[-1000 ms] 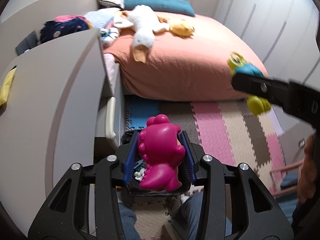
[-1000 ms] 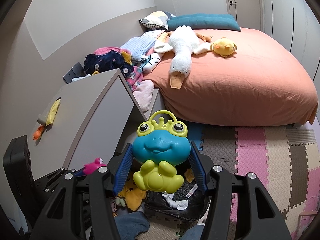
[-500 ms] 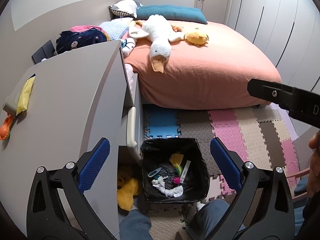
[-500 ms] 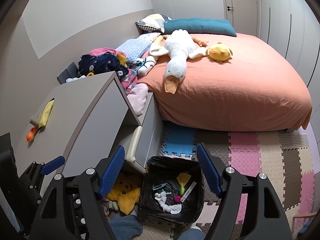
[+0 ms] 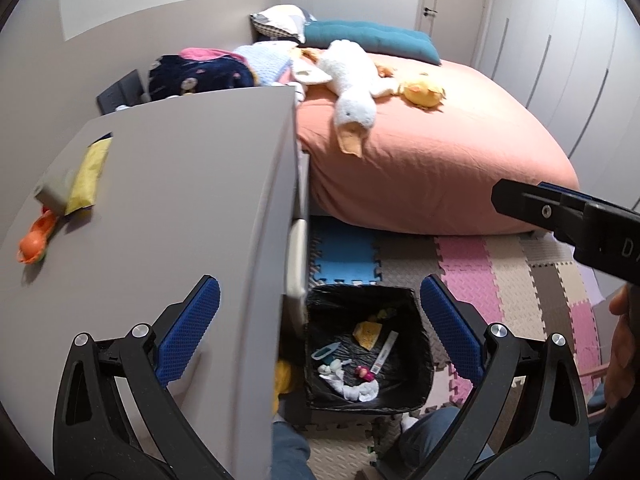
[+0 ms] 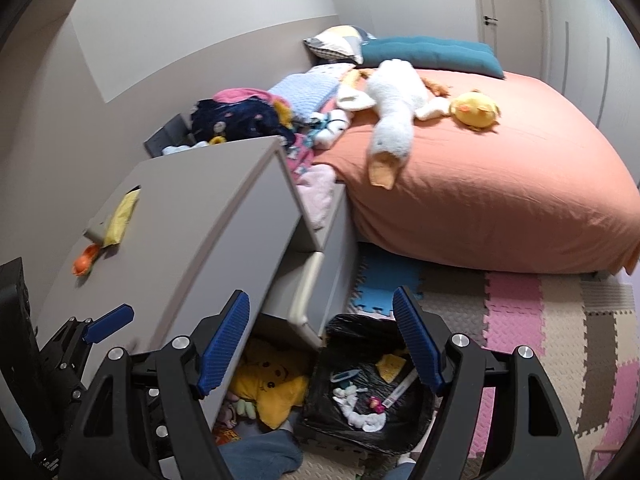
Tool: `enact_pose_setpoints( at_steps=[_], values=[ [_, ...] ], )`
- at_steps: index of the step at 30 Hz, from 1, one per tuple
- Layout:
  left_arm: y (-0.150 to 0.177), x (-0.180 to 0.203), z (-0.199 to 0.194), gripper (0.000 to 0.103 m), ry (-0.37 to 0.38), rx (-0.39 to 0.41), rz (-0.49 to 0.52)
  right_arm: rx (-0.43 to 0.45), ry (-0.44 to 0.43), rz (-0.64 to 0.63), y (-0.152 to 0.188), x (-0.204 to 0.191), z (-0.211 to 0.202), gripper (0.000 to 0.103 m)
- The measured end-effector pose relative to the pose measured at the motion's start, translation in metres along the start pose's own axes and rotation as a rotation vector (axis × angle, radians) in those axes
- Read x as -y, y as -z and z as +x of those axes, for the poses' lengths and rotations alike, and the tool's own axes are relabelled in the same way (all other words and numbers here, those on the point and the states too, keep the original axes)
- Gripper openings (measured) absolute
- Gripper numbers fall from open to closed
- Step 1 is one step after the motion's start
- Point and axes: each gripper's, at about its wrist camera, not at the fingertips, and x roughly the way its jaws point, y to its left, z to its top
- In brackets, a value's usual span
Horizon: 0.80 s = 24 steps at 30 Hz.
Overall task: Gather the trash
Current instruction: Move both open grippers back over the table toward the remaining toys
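Note:
A black-lined trash bin (image 5: 422,360) (image 6: 348,326) stands on the floor beside the grey desk (image 5: 180,208). In it lie a yellow paper (image 5: 367,333), a white wad (image 5: 354,389), a white strip (image 5: 385,354) and a small pink piece (image 5: 362,373). My left gripper (image 5: 319,286) hangs high over the desk edge and the bin, open wide, with nothing between its blue pads (image 5: 188,336). My right gripper (image 6: 320,296) is open and empty above the bin and the desk's corner; its arm also shows at the right edge (image 5: 560,212). On the desk lie a yellow packet (image 5: 86,178) and an orange scrap (image 5: 36,240).
A yellow plush (image 6: 268,384) sits under the desk beside the bin. An open drawer (image 6: 332,220) holds pink cloth. The orange bed (image 5: 440,168) with a plush goose (image 5: 352,80) fills the back. Coloured foam mats (image 5: 472,272) cover the floor. The person's jeans (image 5: 288,452) are below.
Both grippers have opened: the pink dinosaur toy has left the left jaws and the frog toy the right jaws. Both views have swung left toward the desk.

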Motion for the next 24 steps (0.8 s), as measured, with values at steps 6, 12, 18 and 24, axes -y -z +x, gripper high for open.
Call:
enact_pose_setpoints(
  at_steps=[6,12,18,24],
  values=[
    [0.001,-0.039,-0.007,0.097,-0.055,0.01,-0.053,-0.003,-0.051,-0.04,-0.006,-0.036,0.012,0.075],
    [0.002,-0.077,-0.012,0.097,-0.105,0.015,-0.103,-0.016,-0.099,-0.088,-0.011,-0.075,0.026,0.075],
    [0.004,-0.114,-0.018,0.097,-0.165,0.029,-0.138,-0.033,-0.149,-0.102,-0.017,-0.106,0.042,0.075],
    [0.007,-0.155,-0.023,0.097,-0.194,0.038,-0.21,-0.051,-0.195,-0.134,-0.022,-0.14,0.058,0.075]
  ],
)
